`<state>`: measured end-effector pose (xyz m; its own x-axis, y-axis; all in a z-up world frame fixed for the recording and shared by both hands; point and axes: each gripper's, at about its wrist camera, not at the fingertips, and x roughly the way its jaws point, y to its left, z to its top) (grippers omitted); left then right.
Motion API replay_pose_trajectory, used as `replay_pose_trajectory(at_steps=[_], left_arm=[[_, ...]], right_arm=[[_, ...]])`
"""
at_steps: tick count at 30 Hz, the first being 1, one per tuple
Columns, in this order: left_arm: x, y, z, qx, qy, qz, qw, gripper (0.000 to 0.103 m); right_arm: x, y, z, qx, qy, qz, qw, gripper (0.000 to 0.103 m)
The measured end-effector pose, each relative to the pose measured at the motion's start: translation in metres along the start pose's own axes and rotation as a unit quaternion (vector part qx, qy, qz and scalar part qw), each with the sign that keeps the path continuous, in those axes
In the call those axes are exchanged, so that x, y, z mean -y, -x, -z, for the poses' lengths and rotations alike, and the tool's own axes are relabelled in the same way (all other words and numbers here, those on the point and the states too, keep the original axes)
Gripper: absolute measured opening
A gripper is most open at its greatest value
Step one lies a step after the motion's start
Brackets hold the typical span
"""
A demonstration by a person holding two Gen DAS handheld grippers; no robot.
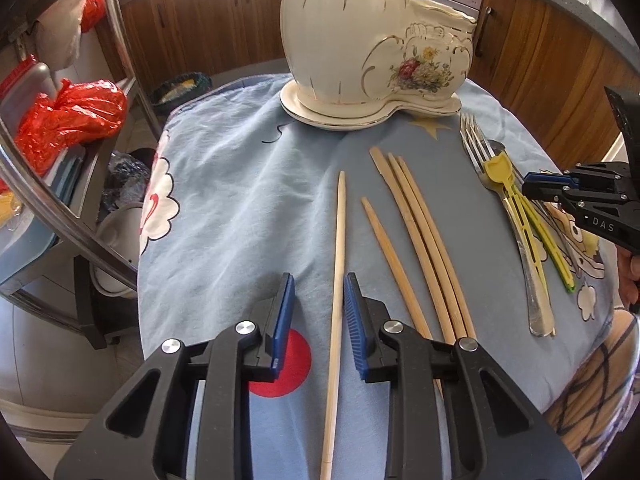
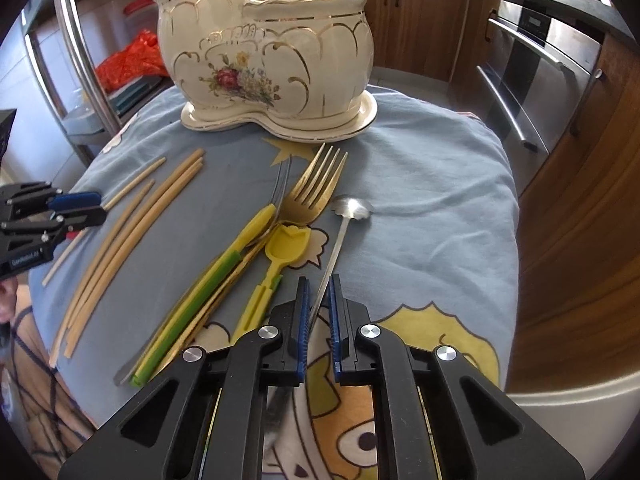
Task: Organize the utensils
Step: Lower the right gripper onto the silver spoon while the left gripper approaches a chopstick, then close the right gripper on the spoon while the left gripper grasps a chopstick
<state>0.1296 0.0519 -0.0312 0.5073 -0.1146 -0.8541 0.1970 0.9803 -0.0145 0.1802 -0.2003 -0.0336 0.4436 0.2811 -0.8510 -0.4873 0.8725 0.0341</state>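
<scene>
Left gripper (image 1: 318, 284) straddles one pale chopstick (image 1: 339, 256) on the blue cloth (image 1: 240, 184) over the bench; its blue pads stand apart from the stick, not pinching. Right of it lie more chopsticks (image 1: 416, 240). Only the right view shows the small silver spoon (image 2: 352, 208); its thin handle runs between the right gripper (image 2: 318, 284), which is squeezed nearly shut on it. Behind stands the cream holder (image 2: 264, 56).

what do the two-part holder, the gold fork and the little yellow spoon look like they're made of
Holder: glazed ceramic by the look, glossy cream with gold trim lines and a painted flower bouquet.
Gold fork: likely metal with a polished gold-tone finish; it reflects light.
Yellow spoon: probably moulded plastic, with even, matte, opaque colour.
</scene>
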Motion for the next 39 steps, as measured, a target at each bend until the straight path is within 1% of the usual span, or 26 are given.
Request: replay_pose_trajectory(at_steps=[3,5,7,12,15,18,21,22,23,26,27,28,30,32,33,34,36,37,39], left_arm=[[-0.004,-0.003,-0.008,-0.03,-0.021,0.014,0.9992,0.025],[-0.003,-0.005,-0.014,-0.052,-0.04,0.016,0.9977,0.025],[0.001,-0.009,-0.021,-0.076,-0.064,0.012,0.995,0.025],[0.008,-0.018,-0.035,-0.128,-0.104,0.011,0.9862,0.025],[0.01,-0.021,-0.038,-0.149,-0.118,0.012,0.9817,0.025],[0.014,-0.024,-0.042,-0.165,-0.131,0.004,0.9775,0.026],[0.014,-0.026,-0.045,-0.17,-0.138,0.004,0.9757,0.026],[0.015,-0.027,-0.046,-0.171,-0.137,0.005,0.9758,0.025],[0.015,-0.027,-0.046,-0.171,-0.135,0.008,0.976,0.025],[0.016,-0.025,-0.044,-0.163,-0.129,0.017,0.978,0.018],[0.016,-0.024,-0.043,-0.158,-0.126,0.019,0.9792,0.013],[0.015,-0.023,-0.04,-0.153,-0.124,0.019,0.9802,0.008],[0.013,-0.02,-0.036,-0.137,-0.116,0.02,0.9835,0.005],[0.008,-0.015,-0.032,-0.119,-0.1,0.03,0.9874,0.005],[0.003,-0.012,-0.03,-0.107,-0.089,0.04,0.9894,0.005],[-0.001,-0.007,-0.028,-0.089,-0.076,0.056,0.9915,0.005],[-0.009,0.0,-0.024,-0.066,-0.051,0.07,0.994,0.005],[-0.013,0.007,-0.021,-0.045,-0.04,0.08,0.9949,0.005],[-0.017,0.017,-0.018,-0.017,-0.027,0.082,0.9961,0.005]], right_arm=[[0.01,0.002,-0.002,-0.028,0.008,-0.003,1.0,0.009],[0.016,0.001,-0.005,-0.045,0.007,-0.006,0.999,0.009],[0.02,-0.001,-0.011,-0.063,0.007,-0.014,0.998,0.009],[0.024,-0.012,-0.027,-0.101,-0.003,-0.025,0.995,0.012],[0.024,-0.017,-0.034,-0.117,-0.004,-0.025,0.993,0.012],[0.023,-0.022,-0.041,-0.129,-0.002,-0.023,0.991,0.012],[0.024,-0.023,-0.043,-0.131,-0.007,-0.025,0.991,0.011],[0.026,-0.023,-0.043,-0.129,-0.012,-0.025,0.991,0.009],[0.027,-0.023,-0.042,-0.126,-0.016,-0.026,0.992,0.008],[0.03,-0.019,-0.036,-0.109,-0.033,-0.032,0.993,0.004],[0.031,-0.018,-0.035,-0.104,-0.037,-0.035,0.993,0.004],[0.034,-0.014,-0.032,-0.091,-0.046,-0.039,0.994,0.004],[0.04,-0.007,-0.027,-0.064,-0.057,-0.046,0.995,0.004],[0.041,0.004,-0.022,-0.037,-0.062,-0.055,0.996,0.004],[0.042,0.013,-0.018,-0.014,-0.067,-0.06,0.996,0.004],[0.043,0.018,-0.015,0.0,-0.07,-0.063,0.996,0.004],[0.045,0.033,-0.007,0.041,-0.077,-0.071,0.994,0.004],[0.045,0.039,-0.004,0.056,-0.078,-0.073,0.993,0.004],[0.045,0.051,0.002,0.089,-0.077,-0.065,0.991,0.004]])
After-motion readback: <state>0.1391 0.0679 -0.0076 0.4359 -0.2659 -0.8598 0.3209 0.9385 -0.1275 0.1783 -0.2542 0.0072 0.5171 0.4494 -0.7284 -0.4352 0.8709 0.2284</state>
